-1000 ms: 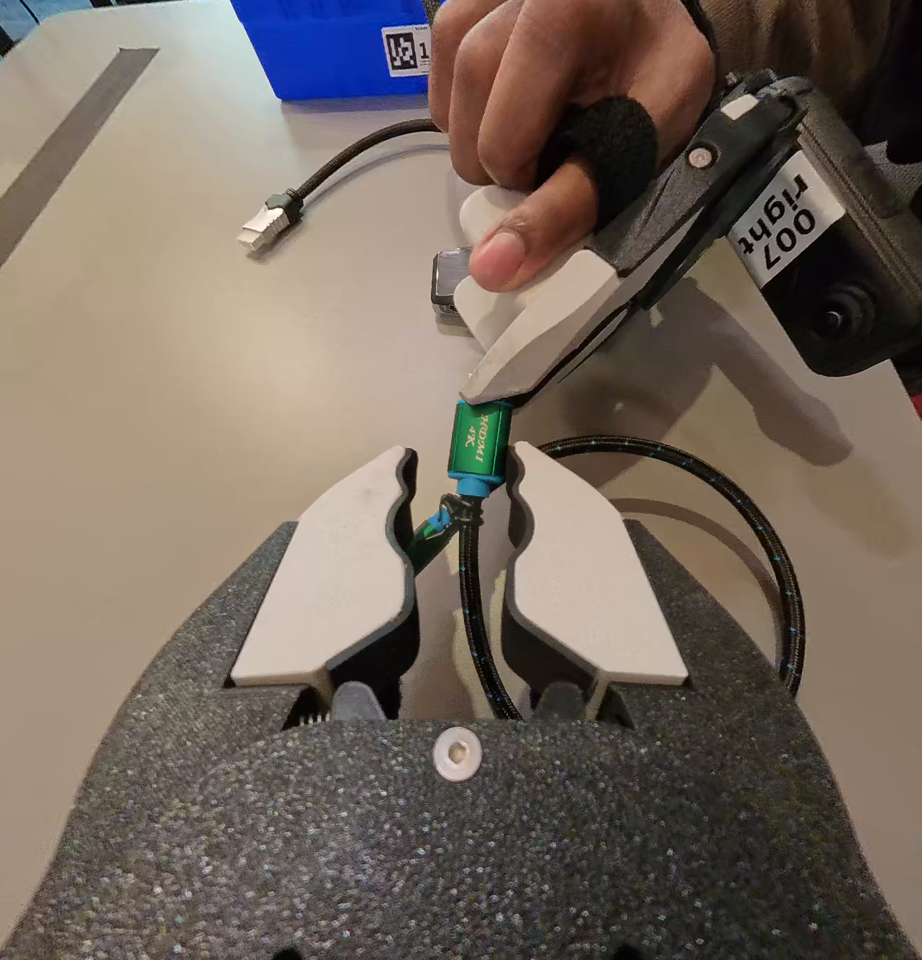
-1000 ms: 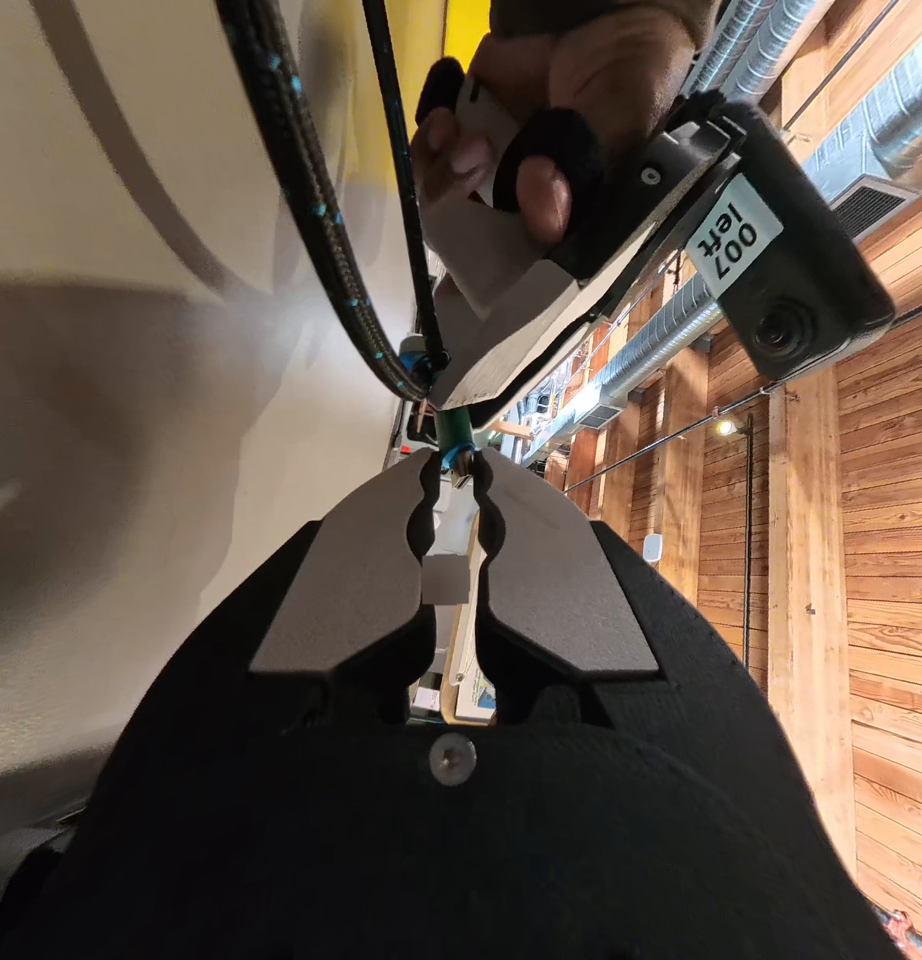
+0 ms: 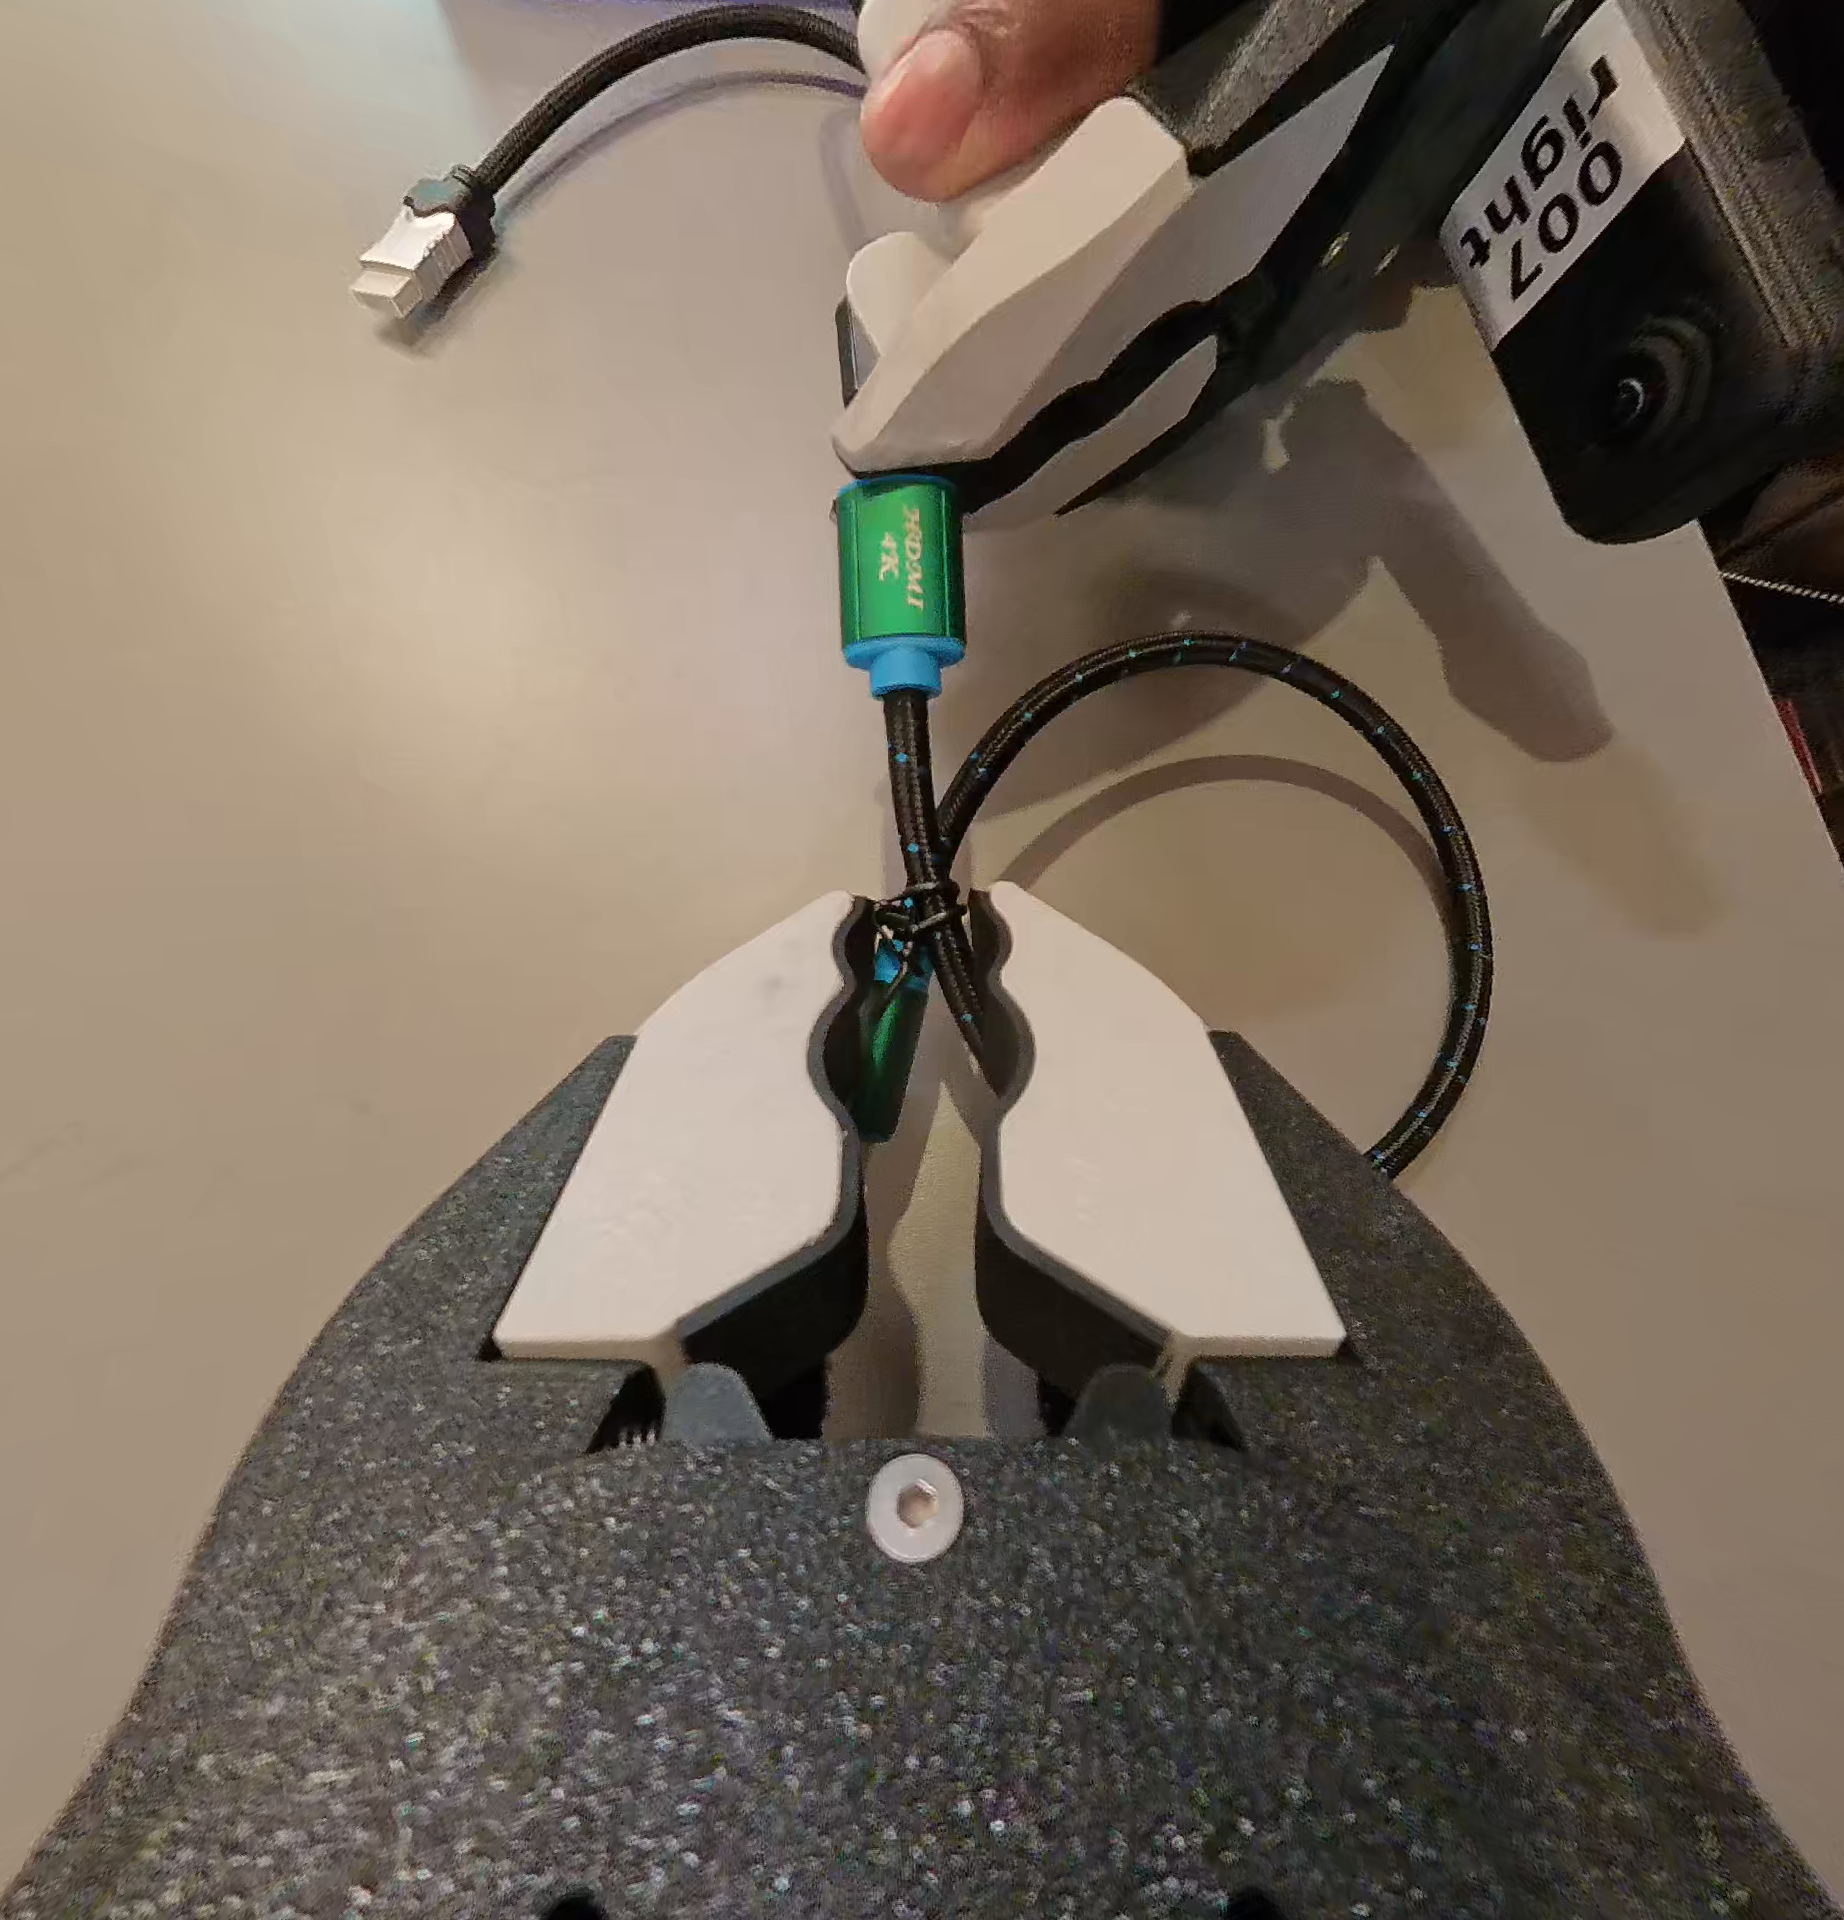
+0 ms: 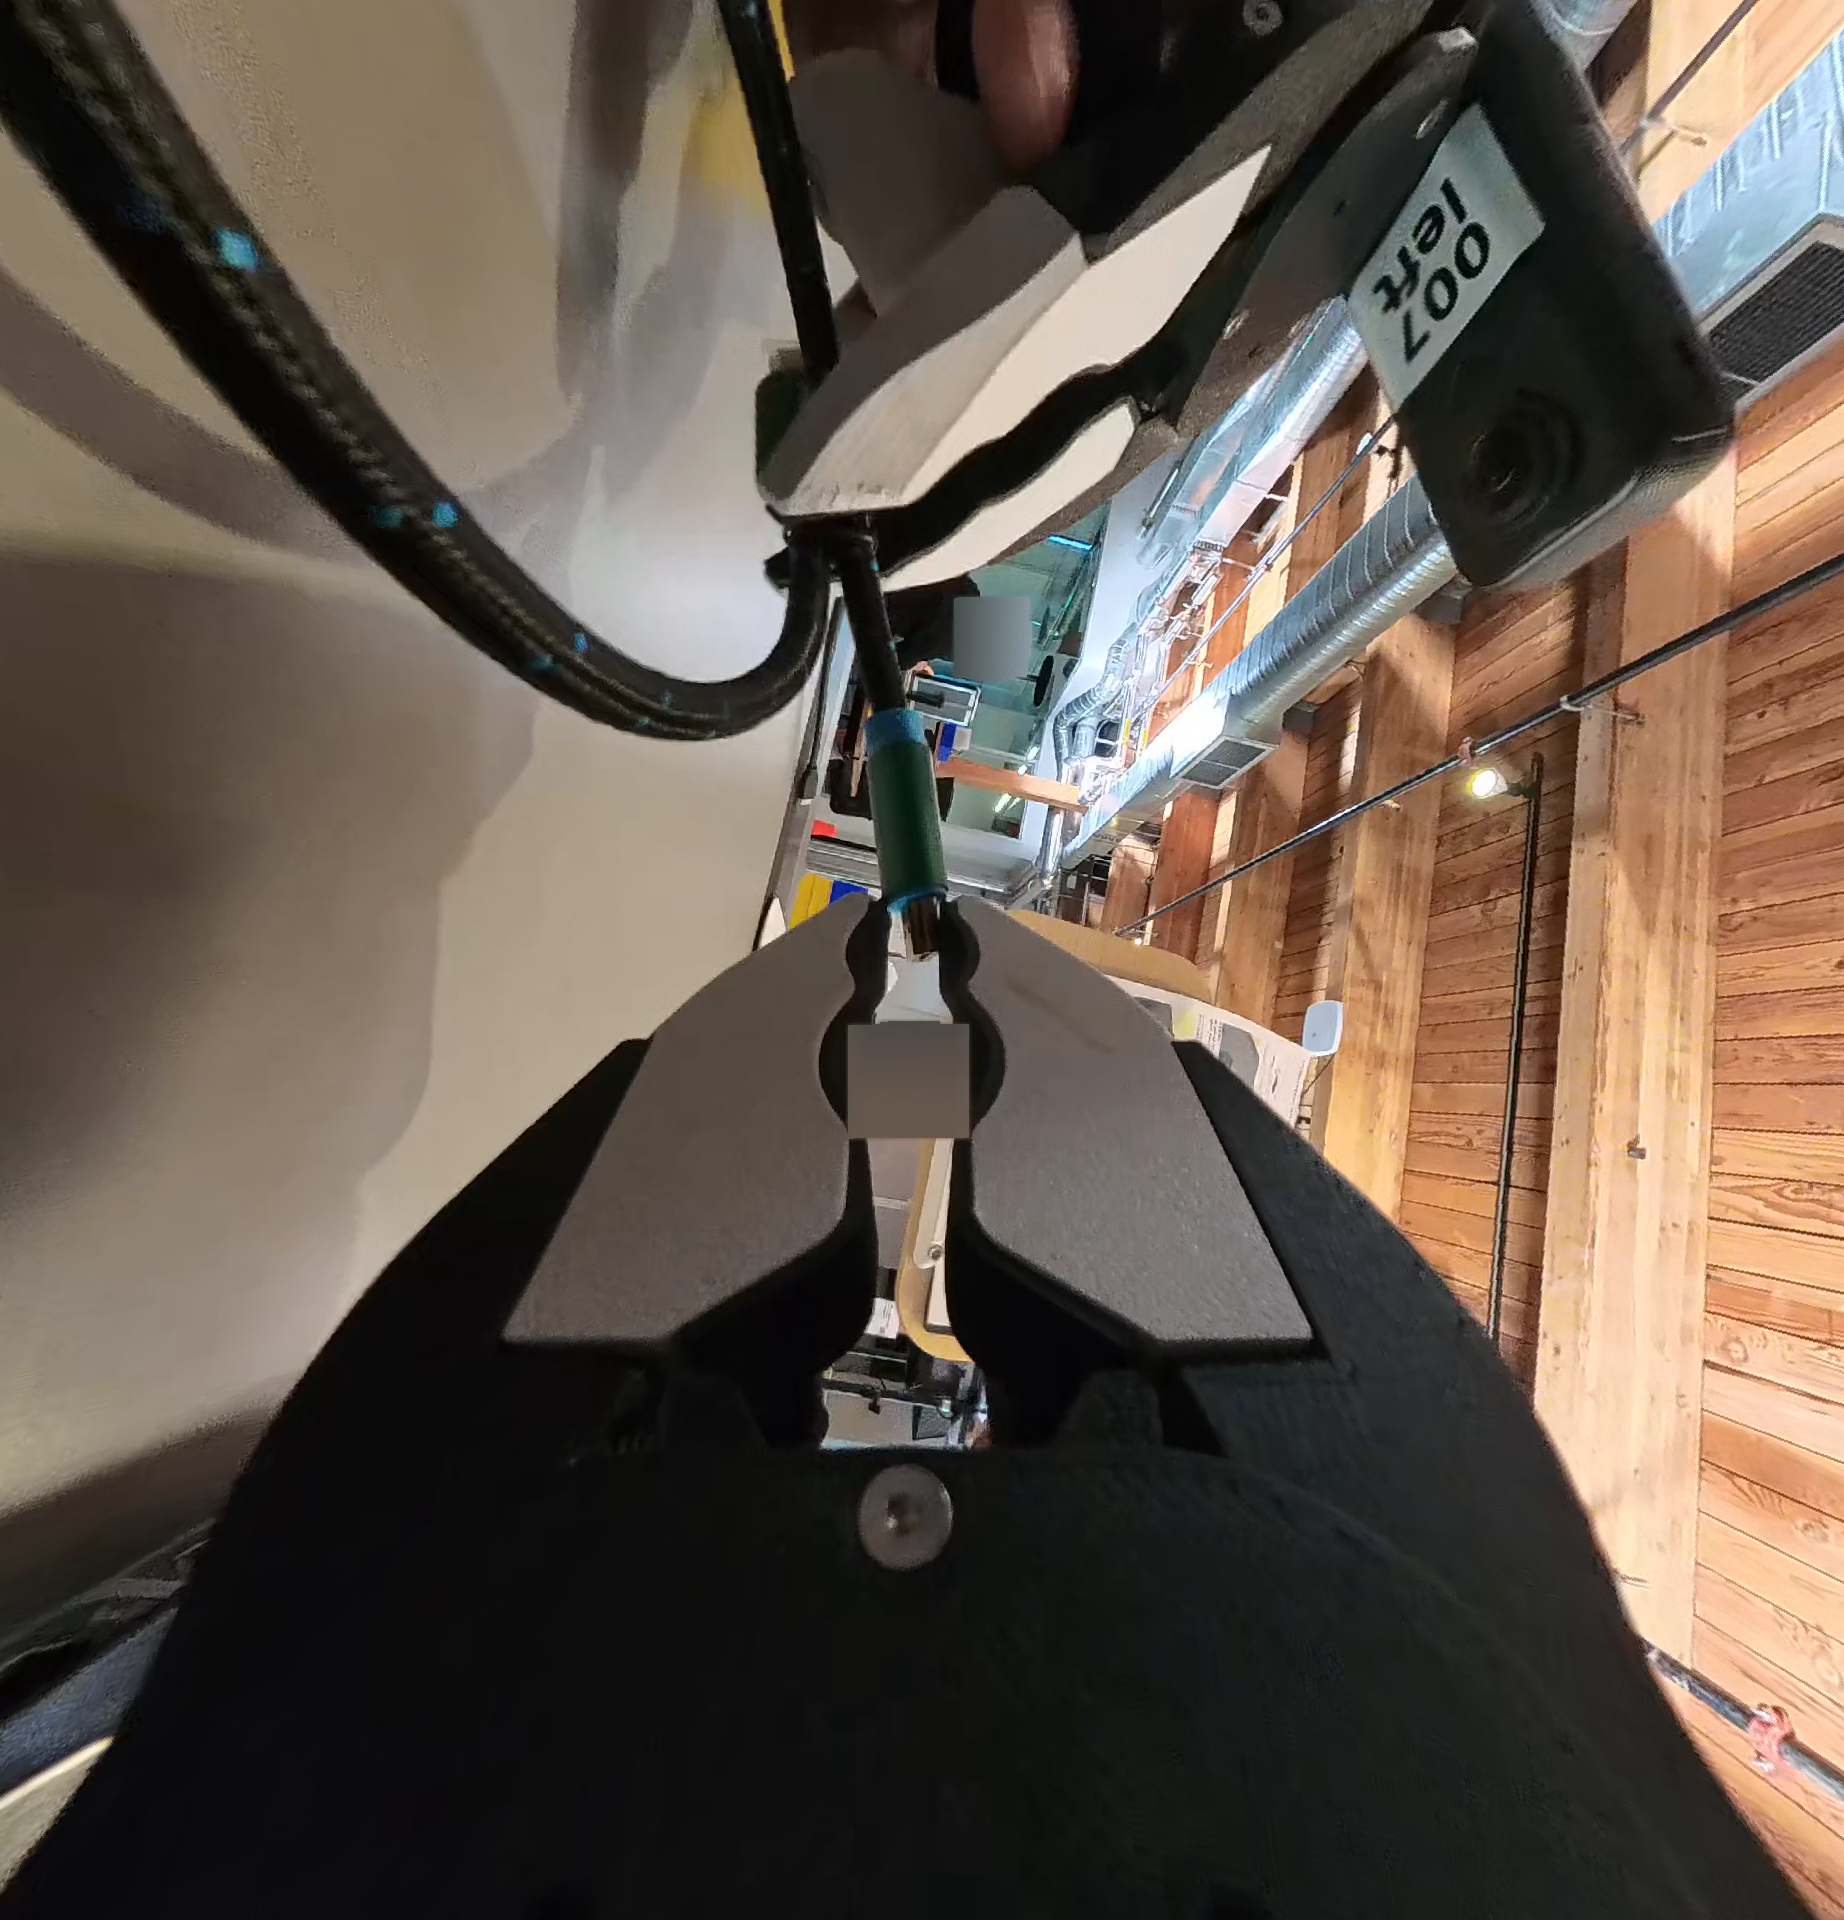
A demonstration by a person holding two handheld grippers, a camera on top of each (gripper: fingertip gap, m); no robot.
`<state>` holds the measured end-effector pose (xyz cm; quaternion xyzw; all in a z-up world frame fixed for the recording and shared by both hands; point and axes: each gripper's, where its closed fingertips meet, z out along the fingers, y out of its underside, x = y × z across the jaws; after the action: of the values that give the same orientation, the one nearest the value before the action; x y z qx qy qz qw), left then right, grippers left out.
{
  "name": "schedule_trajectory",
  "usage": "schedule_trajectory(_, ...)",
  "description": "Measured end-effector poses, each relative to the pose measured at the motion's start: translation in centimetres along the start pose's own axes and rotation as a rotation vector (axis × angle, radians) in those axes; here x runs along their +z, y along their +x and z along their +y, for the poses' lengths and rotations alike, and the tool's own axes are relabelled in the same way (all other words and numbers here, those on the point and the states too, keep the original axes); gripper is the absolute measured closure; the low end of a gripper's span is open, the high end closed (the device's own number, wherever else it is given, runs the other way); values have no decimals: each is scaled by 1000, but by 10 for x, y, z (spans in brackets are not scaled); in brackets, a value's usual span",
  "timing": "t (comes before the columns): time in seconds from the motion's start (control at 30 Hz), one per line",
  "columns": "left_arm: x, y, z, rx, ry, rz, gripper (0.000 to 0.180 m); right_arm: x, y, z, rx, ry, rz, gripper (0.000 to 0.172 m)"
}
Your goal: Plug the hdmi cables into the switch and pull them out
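The left gripper point(image 3: 923, 914) is clamping the tied crossing of a black braided cable with blue flecks point(image 3: 1458, 914), plus a second green plug barrel tucked between its white fingers point(image 3: 731, 1039). The right gripper point(image 4: 913, 920) is pinching the metal tip of the green metal plug with blue collars point(image 3: 900, 582), which is sitting dead ahead at 12 o'clock from the left fingers, long axis running 6 to 12, cable looping out toward 3. Counting up: two grippers, two green plugs, one flecked cable, and one other black cable with a silver plug point(image 3: 419, 265) lying on the beige tabletop point(image 3: 274, 727) at 11 o'clock.
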<state>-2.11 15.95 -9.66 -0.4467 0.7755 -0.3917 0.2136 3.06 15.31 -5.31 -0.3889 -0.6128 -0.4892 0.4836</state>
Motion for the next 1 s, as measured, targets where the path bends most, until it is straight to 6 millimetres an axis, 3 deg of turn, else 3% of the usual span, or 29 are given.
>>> schedule_trajectory(0.17, -3, -1, 0, 21, -19, -13, 150, 0, 0, -3, -10, 7, 6, 163)
schedule_trajectory(0.3, -12, -1, -18, 3, 55, -23, 148, 0, 1, -4, -13, 7, 10, 163)
schedule_trajectory(0.43, -5, 2, -28, -39, 69, -8, 149, 1, 3, -7, -15, 9, 24, 163)
schedule_trajectory(0.53, 5, 3, -25, -72, 24, 1, 153, 1, 4, -8, -16, 11, 34, 163)
schedule_trajectory(0.63, 8, 5, -26, -87, 32, 27, 172, 2, 3, -9, -16, 10, 33, 163)
schedule_trajectory(0.77, 10, 2, -27, -92, 48, 12, 172, 3, 2, -6, 27, 7, 10, 163)
schedule_trajectory(0.83, 12, -2, -24, -105, 37, -2, 172, 2, -2, 5, 48, -25, -73, 166)
schedule_trajectory(0.9, 12, -6, -18, -113, 16, -26, 172, -1, -5, 32, 83, -137, -205, 164)
schedule_trajectory(1.0, 14, -10, -12, -123, -5, -38, 172, -14, 7, 64, 241, -245, -347, 157)
